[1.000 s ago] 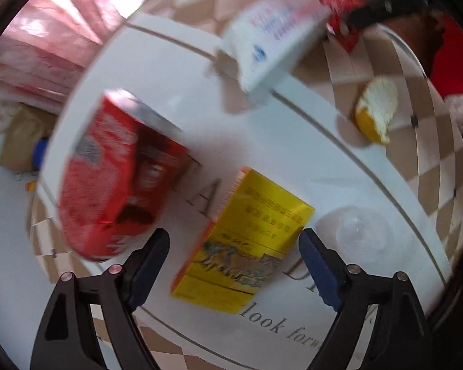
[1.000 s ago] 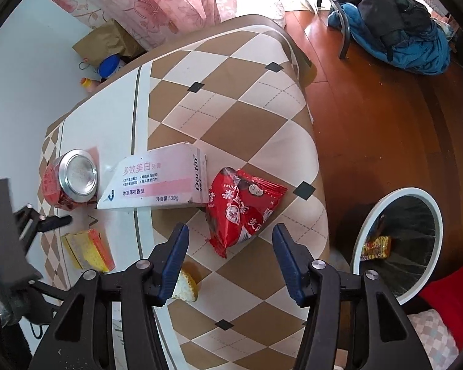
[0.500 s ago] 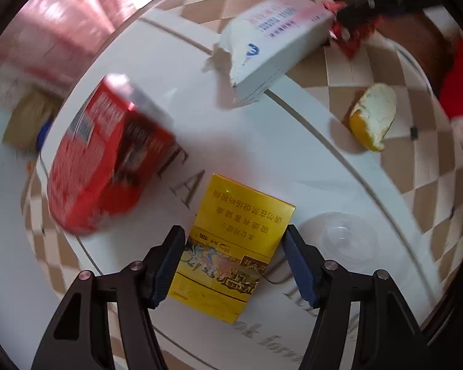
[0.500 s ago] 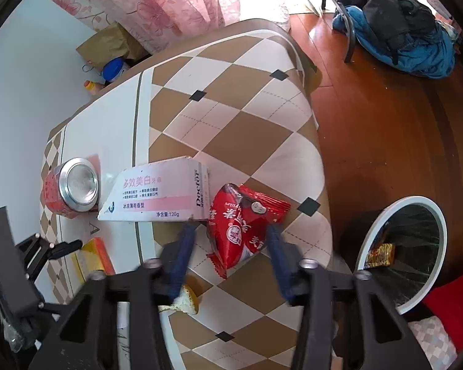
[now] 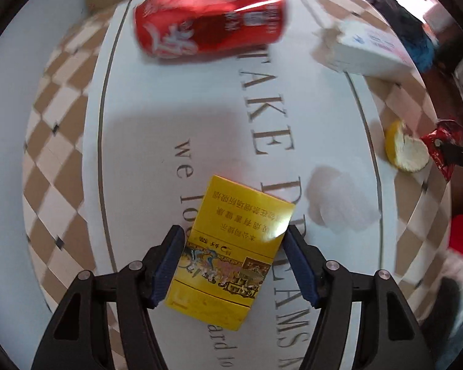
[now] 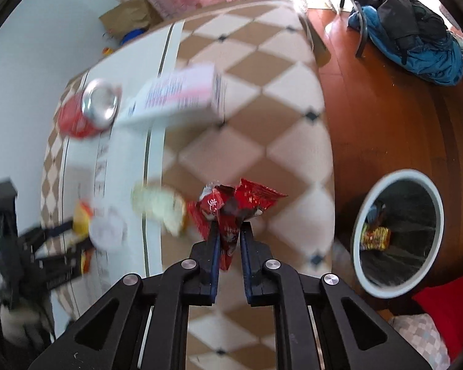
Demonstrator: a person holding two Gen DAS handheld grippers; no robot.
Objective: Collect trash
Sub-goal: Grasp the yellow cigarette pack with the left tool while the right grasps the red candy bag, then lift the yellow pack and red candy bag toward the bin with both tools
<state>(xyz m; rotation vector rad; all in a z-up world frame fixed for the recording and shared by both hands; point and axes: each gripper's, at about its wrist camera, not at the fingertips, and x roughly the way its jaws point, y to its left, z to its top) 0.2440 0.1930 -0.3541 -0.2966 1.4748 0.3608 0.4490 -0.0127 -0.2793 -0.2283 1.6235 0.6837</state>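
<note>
Above table — right hand-held gripper (image 6: 229, 235) pinching wrapper (image 6: 231, 212)

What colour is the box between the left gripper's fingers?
Yellow box, with a printed picture band; clearest in the left wrist view.

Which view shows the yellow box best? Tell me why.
The left wrist view: the yellow box sits sharp and close between the left gripper fingers, print readable. The right wrist view shows only a blurred yellow sliver at the table's far edge.

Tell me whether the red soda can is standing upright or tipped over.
Upright. The right wrist view shows the red soda can with its silver top facing up, its base on the tablecloth.
</note>
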